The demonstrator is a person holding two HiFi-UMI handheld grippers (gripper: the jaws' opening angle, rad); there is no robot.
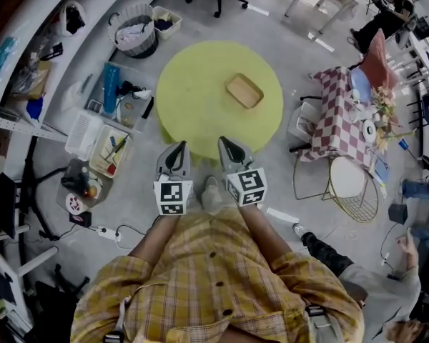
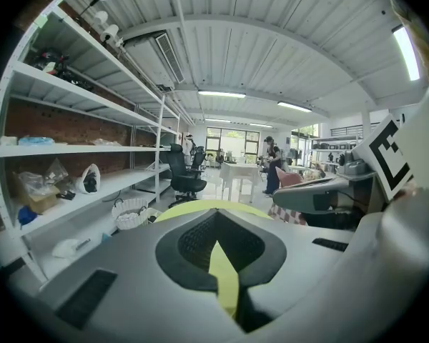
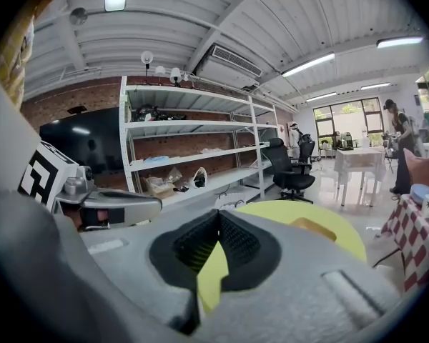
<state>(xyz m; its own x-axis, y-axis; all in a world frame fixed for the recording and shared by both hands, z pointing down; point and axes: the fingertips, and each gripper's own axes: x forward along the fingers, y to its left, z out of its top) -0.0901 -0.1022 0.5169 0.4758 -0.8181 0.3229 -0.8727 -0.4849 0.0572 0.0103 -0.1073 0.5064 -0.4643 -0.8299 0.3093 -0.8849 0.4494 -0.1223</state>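
Left claw (image 1: 177, 148) and right claw (image 1: 226, 144) are held side by side, near each other but apart, at the near edge of the round yellow-green worktop (image 1: 193, 102), both pointing across it.

Left claw (image 2: 216, 221): jaws closed, pad tips meet, nothing gripped; only a thin wedge of the worktop (image 2: 200, 206) shows below the tips. Right claw (image 3: 218, 219): same, tips together, empty, with the worktop (image 3: 322, 236) showing through the wedge.

The small rectangular tan wooden tray (image 1: 244, 91) lies flat on the worktop, right of its centre. It is ahead of both claws, well apart from them and touched by neither. It is closer to the right claw, ahead and slightly to that claw's right. In the right gripper view the tray (image 3: 313, 227) sits right of the jaw tips, beyond them. The left gripper view does not show the tray.

The person's yellow plaid shirt (image 1: 214, 277) fills the bottom of the head view.

Around the worktop:
- white woven basket (image 1: 134, 31) on the floor at far left
- white shelving rack (image 1: 28, 56) along the left
- red-and-white checked tablecloth (image 1: 336, 116) to the right
- gold wire-frame round stand (image 1: 350, 188) in front of the tablecloth
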